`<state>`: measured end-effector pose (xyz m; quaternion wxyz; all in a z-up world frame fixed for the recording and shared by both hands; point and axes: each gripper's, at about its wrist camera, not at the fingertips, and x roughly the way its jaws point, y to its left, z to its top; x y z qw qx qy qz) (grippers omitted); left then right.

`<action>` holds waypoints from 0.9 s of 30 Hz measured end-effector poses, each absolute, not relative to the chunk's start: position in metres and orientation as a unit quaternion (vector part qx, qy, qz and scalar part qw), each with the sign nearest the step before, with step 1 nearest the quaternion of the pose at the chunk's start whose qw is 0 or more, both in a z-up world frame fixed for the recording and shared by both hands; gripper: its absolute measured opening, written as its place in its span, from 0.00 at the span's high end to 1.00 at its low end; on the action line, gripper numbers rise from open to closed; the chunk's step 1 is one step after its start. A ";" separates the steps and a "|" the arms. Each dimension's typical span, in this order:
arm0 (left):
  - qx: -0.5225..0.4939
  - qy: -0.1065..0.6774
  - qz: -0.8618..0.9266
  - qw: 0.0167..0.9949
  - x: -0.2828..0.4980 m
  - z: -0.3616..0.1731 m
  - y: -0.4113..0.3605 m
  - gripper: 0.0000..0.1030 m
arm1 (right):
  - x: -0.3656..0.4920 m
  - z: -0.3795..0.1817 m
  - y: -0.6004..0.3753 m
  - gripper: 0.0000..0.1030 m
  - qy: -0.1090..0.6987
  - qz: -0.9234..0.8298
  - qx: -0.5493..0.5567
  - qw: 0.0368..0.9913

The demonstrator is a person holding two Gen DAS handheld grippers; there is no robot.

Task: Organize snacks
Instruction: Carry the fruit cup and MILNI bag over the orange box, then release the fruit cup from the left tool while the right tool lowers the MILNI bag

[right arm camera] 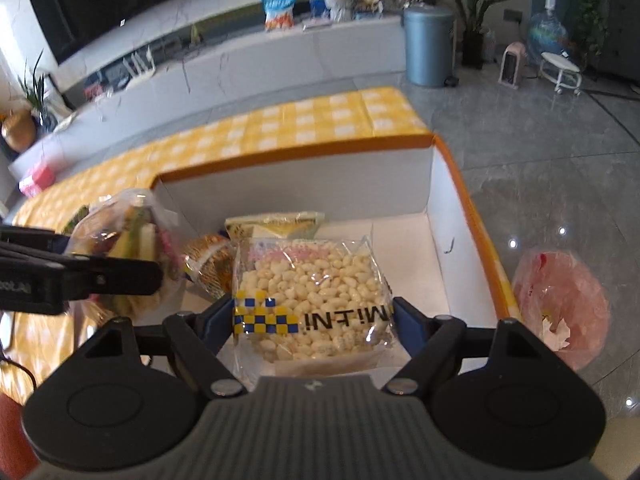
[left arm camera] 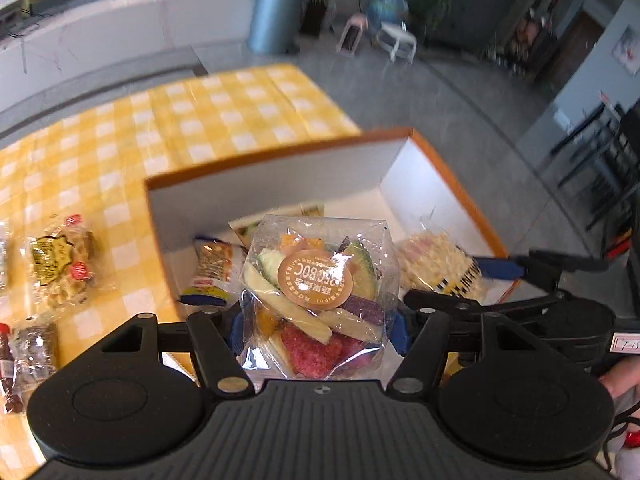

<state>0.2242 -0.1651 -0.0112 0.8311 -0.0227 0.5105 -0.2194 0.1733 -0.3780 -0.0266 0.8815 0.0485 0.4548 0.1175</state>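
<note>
My left gripper (left arm camera: 318, 330) is shut on a clear bag of mixed dried fruit and vegetable chips (left arm camera: 316, 276) with a round orange sticker. It holds the bag over the white box with an orange rim (left arm camera: 280, 154). My right gripper (right arm camera: 314, 320) is shut on a clear pack of white puffed grains (right arm camera: 316, 280) with a blue and yellow checked band, also over the box (right arm camera: 300, 152). The two hands hang side by side; the left gripper (right arm camera: 132, 264) and its chip bag (right arm camera: 128, 240) show in the right wrist view. Inside the box lie an orange-wrapped snack (left arm camera: 212, 272) and a yellow-green pack (right arm camera: 276, 224).
The box stands at the right end of a table with a yellow checked cloth (left arm camera: 180, 120). Loose wrapped snacks (left arm camera: 60, 264) and dark packs (left arm camera: 32, 352) lie on the cloth left of the box. A pink plastic bag (right arm camera: 560, 304) sits on the floor beside the box.
</note>
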 end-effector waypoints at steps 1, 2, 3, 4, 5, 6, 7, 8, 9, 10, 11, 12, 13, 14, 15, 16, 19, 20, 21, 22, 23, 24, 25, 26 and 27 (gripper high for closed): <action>-0.015 0.519 -0.218 0.826 0.227 -0.015 -0.168 0.28 | 0.178 -0.029 -0.377 0.23 0.463 0.119 0.045 0.877; -0.007 0.525 -0.214 0.824 0.229 -0.020 -0.171 0.28 | 0.182 -0.032 -0.376 0.23 0.470 0.122 0.041 0.873; -0.002 0.529 -0.209 0.823 0.229 -0.023 -0.174 0.28 | 0.186 -0.034 -0.375 0.23 0.477 0.126 0.038 0.869; 0.005 0.531 -0.206 0.822 0.230 -0.026 -0.176 0.28 | 0.189 -0.037 -0.373 0.23 0.484 0.126 0.032 0.865; 0.010 0.535 -0.204 0.820 0.231 -0.030 -0.177 0.28 | 0.193 -0.039 -0.372 0.23 0.493 0.121 0.022 0.862; 0.018 0.540 -0.201 0.817 0.231 -0.033 -0.178 0.28 | 0.195 -0.042 -0.371 0.23 0.498 0.122 0.015 0.858; 0.032 0.544 -0.201 0.814 0.231 -0.035 -0.181 0.28 | 0.196 -0.045 -0.371 0.23 0.504 0.125 0.009 0.854; 0.043 0.547 -0.201 0.812 0.232 -0.038 -0.184 0.28 | 0.197 -0.048 -0.370 0.23 0.511 0.128 0.002 0.850; 0.051 0.549 -0.201 0.810 0.231 -0.040 -0.185 0.27 | 0.199 -0.050 -0.369 0.23 0.518 0.131 -0.006 0.845; 0.056 0.551 -0.203 0.808 0.232 -0.042 -0.185 0.27 | 0.200 -0.053 -0.367 0.23 0.523 0.135 -0.017 0.842; 0.057 0.555 -0.204 0.804 0.232 -0.044 -0.185 0.27 | 0.201 -0.055 -0.365 0.23 0.526 0.138 -0.027 0.839; 0.057 0.561 -0.205 0.800 0.233 -0.046 -0.184 0.27 | 0.202 -0.058 -0.363 0.23 0.529 0.139 -0.036 0.836; 0.057 0.567 -0.206 0.796 0.233 -0.046 -0.185 0.27 | 0.203 -0.060 -0.362 0.23 0.532 0.141 -0.043 0.834; 0.057 0.570 -0.206 0.793 0.233 -0.046 -0.185 0.27 | 0.204 -0.062 -0.360 0.23 0.535 0.143 -0.050 0.831; 0.062 0.567 -0.208 0.794 0.232 -0.046 -0.185 0.27 | 0.206 -0.063 -0.358 0.23 0.537 0.146 -0.055 0.829; 0.065 0.566 -0.209 0.795 0.231 -0.045 -0.186 0.27 | 0.207 -0.065 -0.357 0.23 0.540 0.148 -0.057 0.826; 0.069 0.562 -0.216 0.795 0.230 -0.045 -0.185 0.21 | 0.208 -0.068 -0.355 0.23 0.547 0.151 -0.059 0.821; 0.067 0.561 -0.219 0.795 0.232 -0.045 -0.186 0.20 | 0.208 -0.069 -0.354 0.23 0.549 0.150 -0.060 0.820; 0.066 0.560 -0.222 0.795 0.231 -0.045 -0.185 0.18 | 0.209 -0.069 -0.353 0.23 0.550 0.150 -0.060 0.819; 0.065 0.559 -0.222 0.796 0.231 -0.044 -0.185 0.18 | 0.208 -0.070 -0.352 0.23 0.552 0.148 -0.062 0.818; 0.065 0.558 -0.221 0.797 0.230 -0.044 -0.184 0.18 | 0.208 -0.070 -0.352 0.23 0.553 0.148 -0.062 0.818; 0.062 0.556 -0.220 0.799 0.230 -0.043 -0.183 0.18 | 0.208 -0.070 -0.351 0.23 0.554 0.149 -0.061 0.817; 0.057 0.553 -0.221 0.801 0.229 -0.041 -0.181 0.18 | 0.208 -0.070 -0.351 0.23 0.555 0.150 -0.060 0.816; 0.050 0.549 -0.224 0.804 0.229 -0.040 -0.178 0.18 | 0.208 -0.069 -0.350 0.23 0.556 0.150 -0.059 0.815; 0.043 0.544 -0.226 0.807 0.228 -0.037 -0.175 0.18 | 0.207 -0.069 -0.350 0.23 0.557 0.150 -0.059 0.815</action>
